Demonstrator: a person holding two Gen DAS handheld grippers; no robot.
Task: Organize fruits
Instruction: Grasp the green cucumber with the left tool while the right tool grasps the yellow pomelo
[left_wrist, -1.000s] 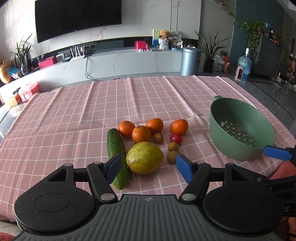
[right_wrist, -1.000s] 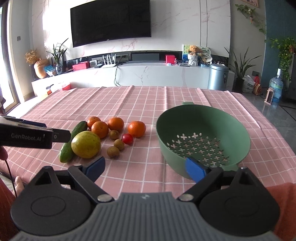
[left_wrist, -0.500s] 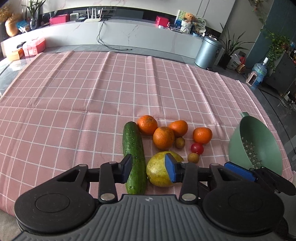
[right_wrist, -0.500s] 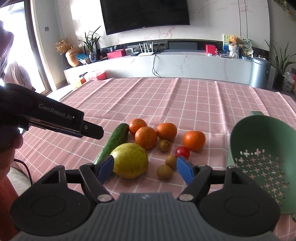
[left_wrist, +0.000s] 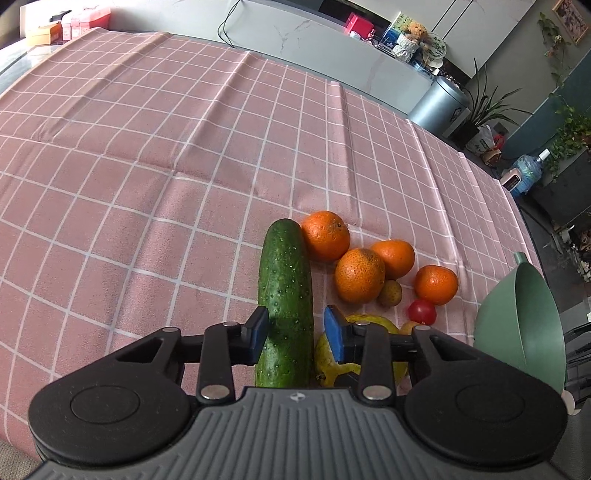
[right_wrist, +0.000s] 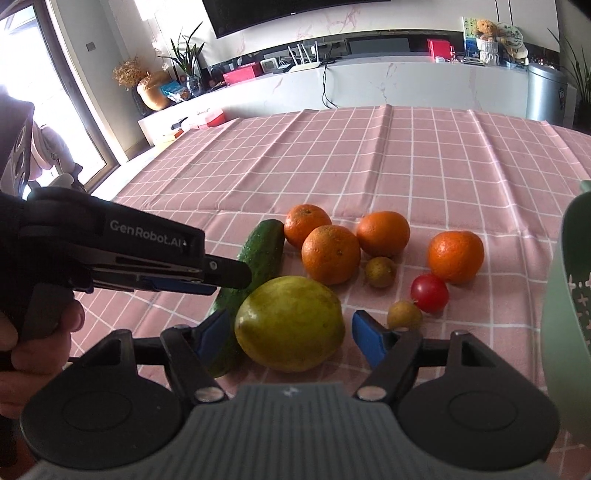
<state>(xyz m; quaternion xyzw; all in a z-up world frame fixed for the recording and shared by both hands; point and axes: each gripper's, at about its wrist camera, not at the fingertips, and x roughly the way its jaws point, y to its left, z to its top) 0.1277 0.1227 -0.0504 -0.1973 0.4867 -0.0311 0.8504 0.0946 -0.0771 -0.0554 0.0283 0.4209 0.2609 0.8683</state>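
Observation:
On the pink checked cloth (left_wrist: 147, 166) lies a dark green cucumber (left_wrist: 284, 280), with several oranges (left_wrist: 325, 240) to its right. My left gripper (left_wrist: 295, 334) straddles the cucumber's near half. Its jaws are closing: the left pad is at the skin and a narrow gap shows at the right pad. In the right wrist view a large yellow-green fruit (right_wrist: 290, 323) sits between the pads of my right gripper (right_wrist: 290, 338), which is open with gaps on both sides. The left gripper (right_wrist: 229, 275) reaches in over the cucumber (right_wrist: 262, 247).
A red cherry tomato (right_wrist: 429, 293) and small brown fruits (right_wrist: 380, 271) lie right of the big fruit. A green colander (left_wrist: 517, 325) stands at the right edge of the cloth. A hand (right_wrist: 33, 332) holds the left tool. The cloth's far half is bare.
Both grippers came down and closer to the fruit. The left jaws narrowed from wide to a close fit around the cucumber. The right gripper swung left from the colander to the yellow-green fruit.

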